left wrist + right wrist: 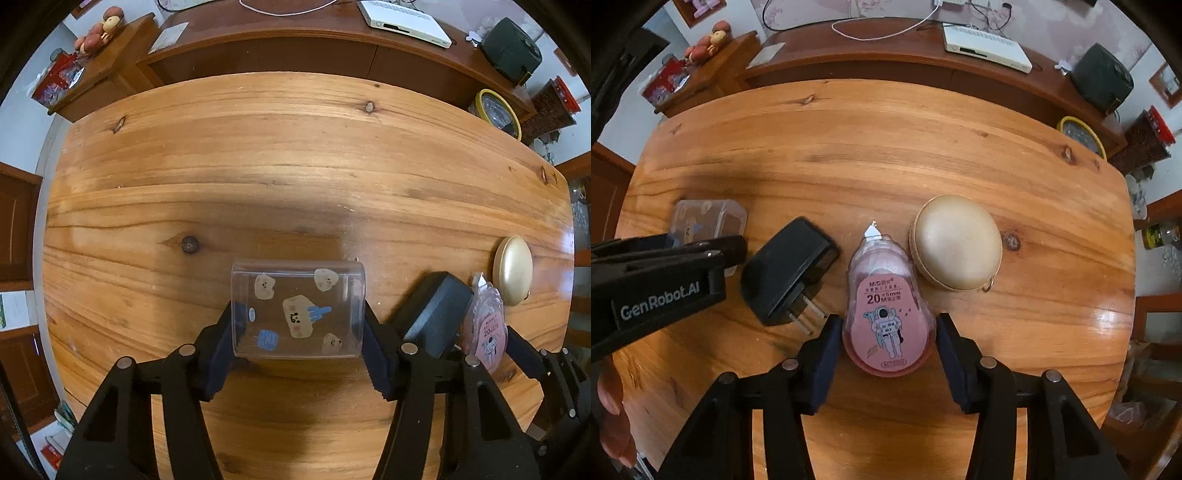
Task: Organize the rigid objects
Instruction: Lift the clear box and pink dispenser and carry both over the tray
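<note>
Left gripper (299,325): jaws clamped on the clear box (297,308) resting on the table (295,166). Right gripper (888,343): jaws apart, flanking the pink correction tape (888,314). Black charger (790,269) just left of it; gold round case (956,242) beyond.

I count four items on my table (886,147): one clear box (297,309), one black charger (788,269), one pink correction tape (886,314), one gold case (956,242).
</note>
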`<control>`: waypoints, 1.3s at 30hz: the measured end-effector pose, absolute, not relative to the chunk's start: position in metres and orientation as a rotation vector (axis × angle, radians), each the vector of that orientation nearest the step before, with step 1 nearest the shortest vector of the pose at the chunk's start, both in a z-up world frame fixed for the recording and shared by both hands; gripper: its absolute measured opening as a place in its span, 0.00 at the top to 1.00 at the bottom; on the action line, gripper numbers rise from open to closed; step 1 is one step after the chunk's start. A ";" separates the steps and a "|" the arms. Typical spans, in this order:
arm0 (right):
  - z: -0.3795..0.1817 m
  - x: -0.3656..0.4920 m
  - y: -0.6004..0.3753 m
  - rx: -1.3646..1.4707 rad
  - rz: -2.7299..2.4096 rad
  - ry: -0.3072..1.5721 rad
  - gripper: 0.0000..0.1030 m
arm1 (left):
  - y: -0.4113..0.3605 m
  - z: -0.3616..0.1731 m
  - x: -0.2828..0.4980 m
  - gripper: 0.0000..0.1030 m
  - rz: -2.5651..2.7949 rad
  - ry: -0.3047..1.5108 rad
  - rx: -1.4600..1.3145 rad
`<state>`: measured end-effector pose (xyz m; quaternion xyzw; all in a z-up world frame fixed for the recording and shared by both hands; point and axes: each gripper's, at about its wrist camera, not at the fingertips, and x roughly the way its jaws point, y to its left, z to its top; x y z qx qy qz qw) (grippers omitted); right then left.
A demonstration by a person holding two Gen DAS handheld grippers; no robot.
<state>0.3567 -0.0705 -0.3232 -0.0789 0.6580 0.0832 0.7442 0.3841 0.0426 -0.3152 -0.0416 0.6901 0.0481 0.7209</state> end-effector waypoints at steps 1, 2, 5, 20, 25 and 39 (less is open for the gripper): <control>-0.323 0.354 -0.071 -0.170 0.179 1.445 0.51 | 0.042 -0.315 0.382 0.38 0.102 1.518 -0.080; -0.323 0.353 -0.072 -0.169 0.178 1.447 0.51 | 0.043 -0.315 0.380 0.38 0.101 1.515 -0.071; -0.319 0.343 -0.080 -0.139 0.183 1.447 0.51 | 0.046 -0.310 0.369 0.38 0.102 1.499 -0.067; -0.226 0.263 -0.134 0.065 0.256 1.305 0.51 | 0.046 -0.198 0.300 0.38 -0.014 1.373 -0.042; -0.173 0.222 -0.144 0.073 0.312 1.205 0.51 | 0.035 -0.148 0.255 0.38 -0.081 1.306 -0.030; -0.137 0.075 -0.144 -0.073 0.468 1.133 0.50 | -0.002 -0.121 0.100 0.38 -0.082 1.208 0.102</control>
